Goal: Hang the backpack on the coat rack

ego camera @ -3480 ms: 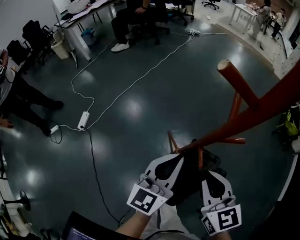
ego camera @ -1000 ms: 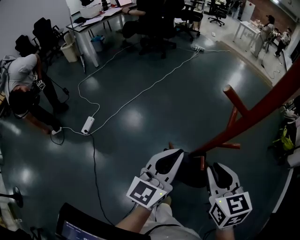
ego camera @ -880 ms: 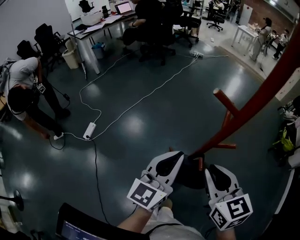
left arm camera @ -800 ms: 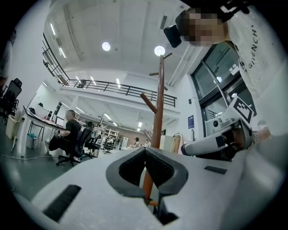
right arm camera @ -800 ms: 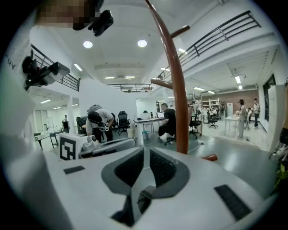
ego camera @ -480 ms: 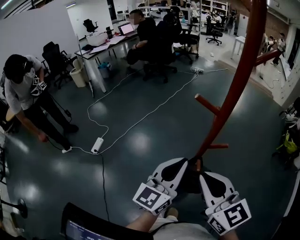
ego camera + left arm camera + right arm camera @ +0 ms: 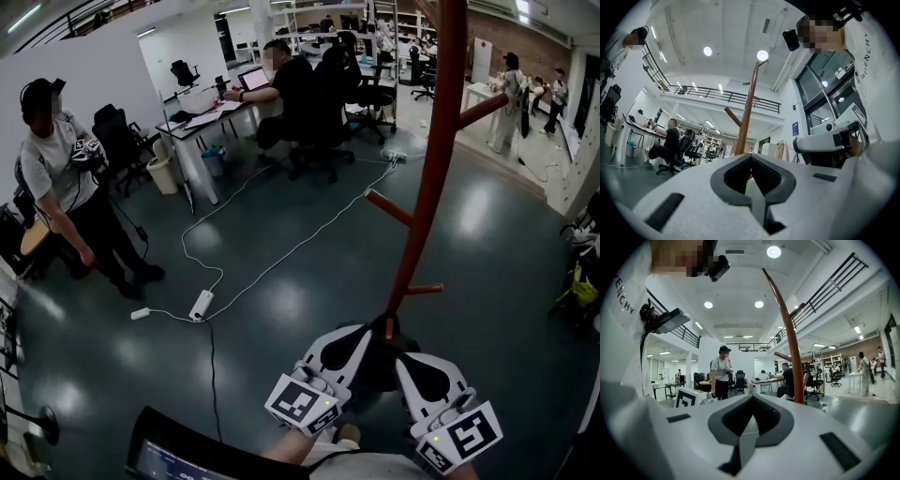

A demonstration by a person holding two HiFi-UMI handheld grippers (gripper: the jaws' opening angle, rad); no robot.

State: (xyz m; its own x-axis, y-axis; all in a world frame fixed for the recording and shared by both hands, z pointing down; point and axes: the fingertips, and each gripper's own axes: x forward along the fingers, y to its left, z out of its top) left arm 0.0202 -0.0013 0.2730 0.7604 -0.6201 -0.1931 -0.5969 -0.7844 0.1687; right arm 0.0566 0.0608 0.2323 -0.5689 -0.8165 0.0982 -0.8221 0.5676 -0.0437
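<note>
- The left hand-held gripper [image 7: 345, 345] has its jaws pressed together with nothing caught between them. It sits low at the foot of the coat rack [image 7: 433, 159] and points up past the pole.
- The right hand-held gripper [image 7: 419, 367] is likewise closed and empty, just on the other side of the rack's foot.
- Between the two, against the rack's foot, lies a dark bulk that is probably the backpack [image 7: 377, 364]. I cannot be sure, and neither gripper has hold of it.
- The change is that the head view has swung up from the floor [image 7: 281, 281]. The rack's pole now stands upright in view, its pegs [image 7: 389, 208] showing above the grippers, which stay low.
- My reading is that a peg is being picked out. Nothing hangs on the rack, so grasping and lifting are still to do.
</note>
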